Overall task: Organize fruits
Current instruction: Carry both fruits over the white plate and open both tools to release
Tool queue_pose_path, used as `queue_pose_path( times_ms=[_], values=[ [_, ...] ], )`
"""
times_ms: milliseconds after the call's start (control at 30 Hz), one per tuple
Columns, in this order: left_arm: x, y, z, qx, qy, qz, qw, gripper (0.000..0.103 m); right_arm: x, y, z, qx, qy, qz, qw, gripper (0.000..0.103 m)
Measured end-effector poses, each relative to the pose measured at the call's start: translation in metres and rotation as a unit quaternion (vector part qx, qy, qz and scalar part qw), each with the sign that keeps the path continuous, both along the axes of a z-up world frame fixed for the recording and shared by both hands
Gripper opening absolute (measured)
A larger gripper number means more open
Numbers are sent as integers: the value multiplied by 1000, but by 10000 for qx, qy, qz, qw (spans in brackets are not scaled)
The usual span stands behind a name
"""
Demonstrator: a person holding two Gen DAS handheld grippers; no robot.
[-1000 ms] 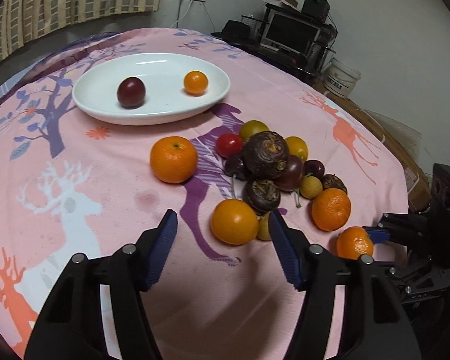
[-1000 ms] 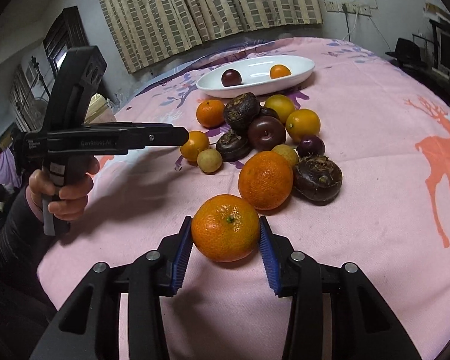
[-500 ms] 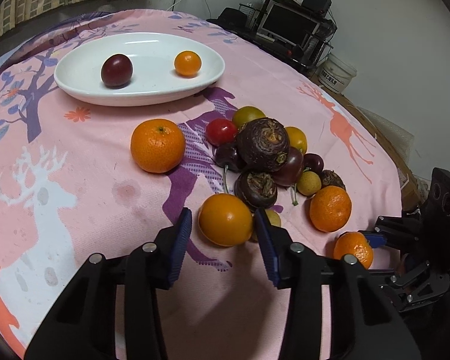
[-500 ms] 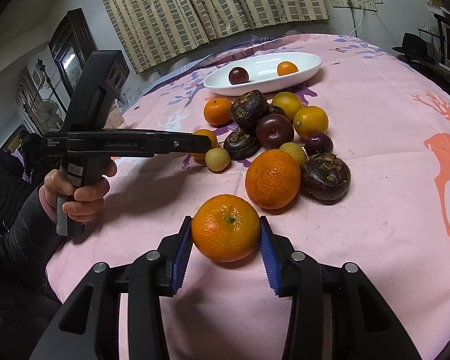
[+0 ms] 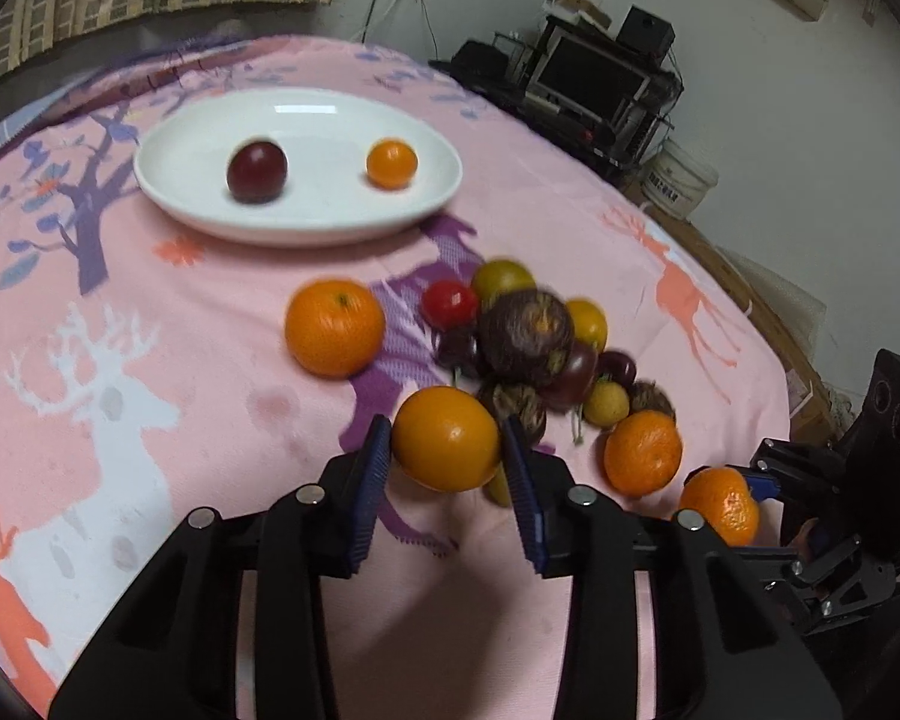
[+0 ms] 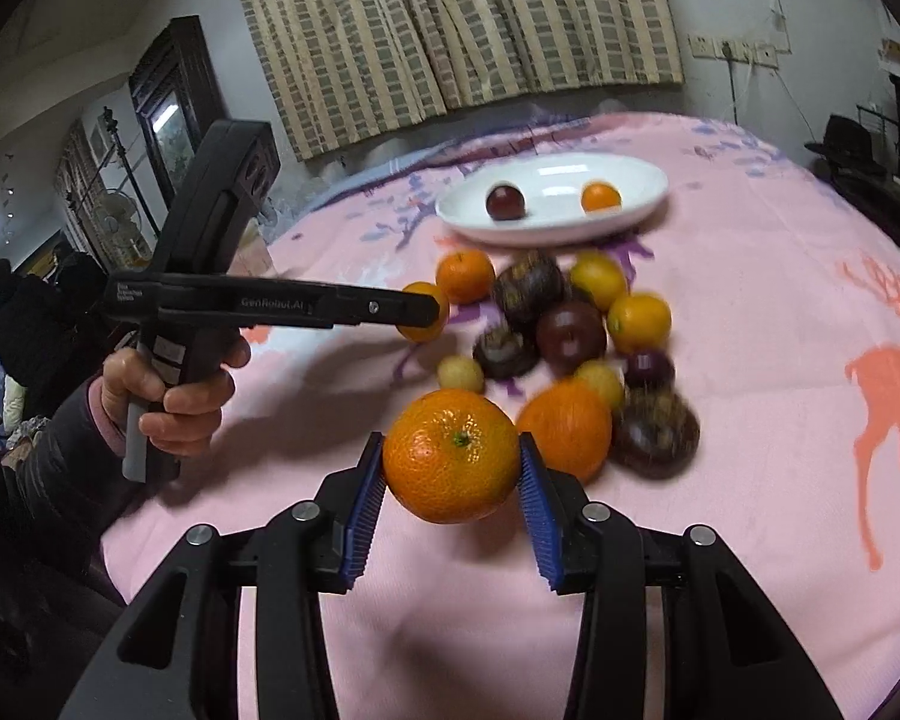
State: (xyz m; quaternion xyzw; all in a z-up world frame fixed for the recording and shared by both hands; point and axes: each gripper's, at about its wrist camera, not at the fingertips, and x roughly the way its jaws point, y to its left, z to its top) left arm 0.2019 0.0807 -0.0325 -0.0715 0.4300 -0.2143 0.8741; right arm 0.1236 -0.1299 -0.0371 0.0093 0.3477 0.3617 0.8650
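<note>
My left gripper point(image 5: 447, 450) is shut on a smooth orange point(image 5: 446, 439) and holds it just above the pink cloth, beside the fruit pile point(image 5: 525, 336). My right gripper point(image 6: 453, 468) is shut on a mandarin point(image 6: 452, 456) lifted off the cloth; that mandarin also shows in the left wrist view point(image 5: 720, 504). A white oval plate point(image 5: 330, 222) at the far side holds a dark plum point(image 5: 257, 171) and a small orange point(image 5: 392, 163). The plate point(image 6: 642, 204) also shows in the right wrist view. The left gripper appears from the side in the right wrist view point(image 6: 417, 312).
A loose mandarin point(image 5: 335, 327) lies between plate and pile, another point(image 5: 643, 451) at the pile's near right. The pile holds mangosteens, plums, yellow fruits and a red tomato point(image 5: 448, 303). The table edge drops off right, near a TV stand point(image 5: 594, 90) and bucket point(image 5: 684, 180).
My left gripper closed on the smooth orange and lifted it slightly. My right gripper raised its mandarin off the cloth. Both views shifted toward the plate.
</note>
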Motion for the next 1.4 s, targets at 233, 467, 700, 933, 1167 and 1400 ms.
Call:
queue_pose_path(
  times_ms=[233, 467, 700, 933, 1167, 1400],
  values=[
    [42, 30, 49, 18, -642, 652, 9958, 38, 66, 26, 52, -153, -734, -98, 9971, 43],
    [125, 65, 50, 61, -558, 1629, 9850, 37, 176, 82, 49, -759, -309, -276, 9963, 44],
    [182, 84, 20, 288, -25, 1981, 9798, 37, 239, 117, 14, -1492, 458, -325, 9872, 44],
    [194, 83, 0, 369, 340, 1957, 9794, 40, 246, 129, -1, -1764, 607, -143, 9823, 46],
    [140, 73, 42, 764, -233, 2051, 9755, 93, 191, 83, 41, -1301, 44, -329, 9909, 59],
    [64, 62, 45, 723, -380, 2073, 9749, 98, 109, 45, 35, -938, -296, -553, 9936, 62]
  ],
)
